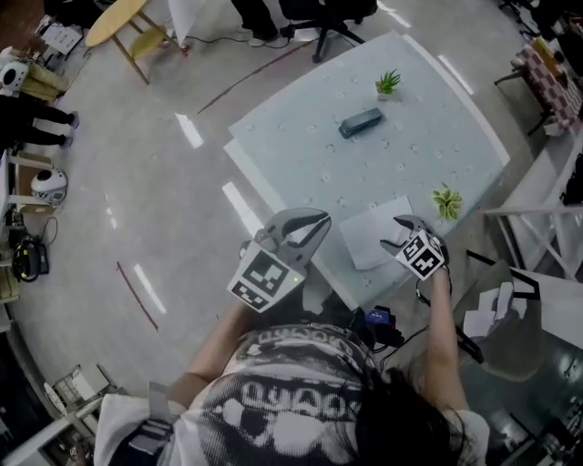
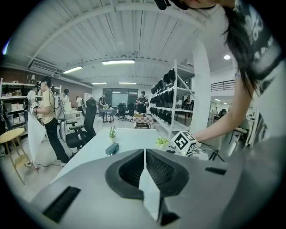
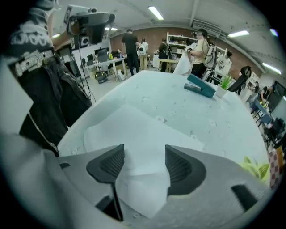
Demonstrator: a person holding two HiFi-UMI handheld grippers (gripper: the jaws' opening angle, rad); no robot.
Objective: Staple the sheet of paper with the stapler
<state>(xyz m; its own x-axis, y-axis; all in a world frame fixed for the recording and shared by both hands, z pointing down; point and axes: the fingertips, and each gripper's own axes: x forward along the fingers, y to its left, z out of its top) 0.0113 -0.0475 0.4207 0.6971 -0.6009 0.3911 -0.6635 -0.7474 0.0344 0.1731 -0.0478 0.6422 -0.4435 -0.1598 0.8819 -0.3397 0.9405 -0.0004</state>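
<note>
A white sheet of paper point(image 1: 378, 231) lies at the near edge of the pale table point(image 1: 301, 155). My right gripper point(image 1: 392, 233) hangs over its near right corner, pointing steeply down. In the right gripper view that gripper point(image 3: 144, 151) is open, with the sheet point(image 3: 134, 134) showing between the pads and untouched by them. A dark teal stapler point(image 1: 361, 122) rests farther back on the table, also visible as the stapler point(image 3: 201, 87) and the stapler point(image 2: 111, 148). My left gripper point(image 1: 321, 220) is at the table's near left edge, left of the sheet, and its jaws point(image 2: 145, 154) are shut on nothing.
A small potted plant point(image 1: 387, 84) stands behind the stapler and another plant point(image 1: 446, 202) sits right of the sheet. An office chair point(image 1: 328, 18) stands beyond the table and a wooden stool point(image 1: 127, 27) at the far left. Several people stand in the background.
</note>
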